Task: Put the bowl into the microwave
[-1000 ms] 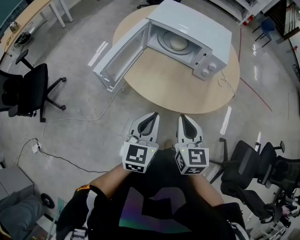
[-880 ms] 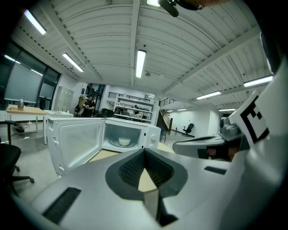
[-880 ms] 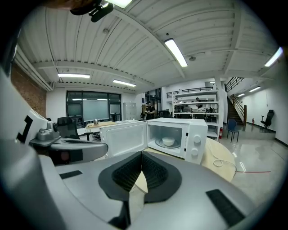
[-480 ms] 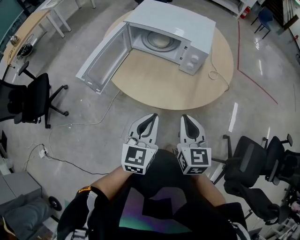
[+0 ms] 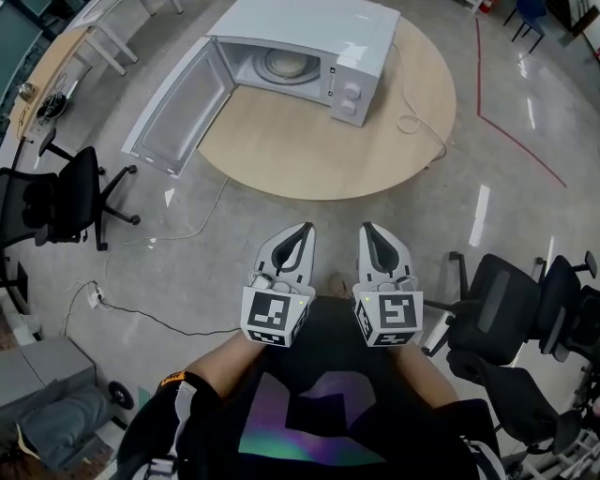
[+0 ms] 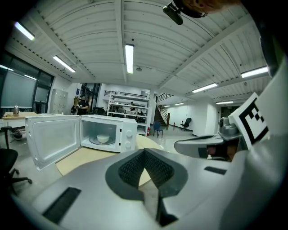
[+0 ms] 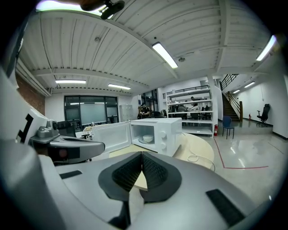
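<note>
A white microwave (image 5: 309, 28) stands on a round wooden table (image 5: 319, 141) with its door (image 5: 173, 108) swung wide open to the left. Inside it, on the turntable, sits a pale bowl (image 5: 284, 64), also visible as the bowl (image 6: 103, 139) in the left gripper view and the bowl (image 7: 147, 138) in the right gripper view. My left gripper (image 5: 305, 228) and right gripper (image 5: 367, 228) are held side by side close to the person's body, over the floor and well short of the table. Both are shut with nothing between them.
Black office chairs stand at the left (image 5: 56, 202) and at the right (image 5: 525, 319). A cable (image 5: 141, 314) trails over the grey floor at the left. The microwave's cord (image 5: 412, 122) loops on the table's right side. A red line (image 5: 525, 141) marks the floor.
The table and microwave have slid up and to the left in the head view and look farther off. Both grippers have stayed shut and side by side.
</note>
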A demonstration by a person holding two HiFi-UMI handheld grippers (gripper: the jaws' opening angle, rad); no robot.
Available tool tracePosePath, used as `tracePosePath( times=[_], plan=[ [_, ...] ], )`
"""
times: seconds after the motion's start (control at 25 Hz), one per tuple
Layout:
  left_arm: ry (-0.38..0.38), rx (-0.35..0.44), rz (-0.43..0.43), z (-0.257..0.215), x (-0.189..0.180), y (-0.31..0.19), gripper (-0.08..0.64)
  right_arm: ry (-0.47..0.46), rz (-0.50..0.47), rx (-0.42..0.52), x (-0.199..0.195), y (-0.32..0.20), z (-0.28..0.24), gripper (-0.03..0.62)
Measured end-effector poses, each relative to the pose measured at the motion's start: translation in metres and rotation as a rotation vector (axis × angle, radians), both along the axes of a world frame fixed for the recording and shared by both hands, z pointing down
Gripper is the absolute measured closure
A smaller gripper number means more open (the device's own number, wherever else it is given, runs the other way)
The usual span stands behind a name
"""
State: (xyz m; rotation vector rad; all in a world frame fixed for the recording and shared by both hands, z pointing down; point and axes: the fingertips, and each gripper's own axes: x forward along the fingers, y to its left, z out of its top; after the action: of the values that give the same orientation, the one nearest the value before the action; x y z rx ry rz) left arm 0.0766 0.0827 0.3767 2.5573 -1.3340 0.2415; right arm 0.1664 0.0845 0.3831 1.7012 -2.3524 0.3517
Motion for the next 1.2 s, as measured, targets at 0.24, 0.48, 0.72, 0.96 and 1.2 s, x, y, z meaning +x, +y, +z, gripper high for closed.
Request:
tracePosePath(
  times=[0.24, 0.48, 0.72, 0.96, 1.2],
  plan=[
    [-0.016, 0.003, -0.029, 0.008, 0.025, 0.019, 0.514, 0.000, -0.048, 0.004, 0.021, 0.018, 0.006, 0.574],
    [-0.030, 0.007, -0.083, 0.020, 0.023, 0.038, 0.514, 0.014, -0.092, 0.023, 0.023, 0.030, 0.017, 0.575],
    [-0.030, -0.012, -0.111, 0.026, 0.015, 0.048, 0.514, 0.010, -0.132, 0.019, 0.013, 0.041, 0.016, 0.577],
    [-0.026, -0.021, -0.122, 0.032, 0.014, 0.055, 0.514, 0.014, -0.147, -0.004, 0.008, 0.052, 0.028, 0.577],
    [-0.026, -0.008, -0.123, 0.030, 0.014, 0.058, 0.514, 0.019, -0.144, -0.004, 0.010, 0.054, 0.028, 0.577]
  ],
)
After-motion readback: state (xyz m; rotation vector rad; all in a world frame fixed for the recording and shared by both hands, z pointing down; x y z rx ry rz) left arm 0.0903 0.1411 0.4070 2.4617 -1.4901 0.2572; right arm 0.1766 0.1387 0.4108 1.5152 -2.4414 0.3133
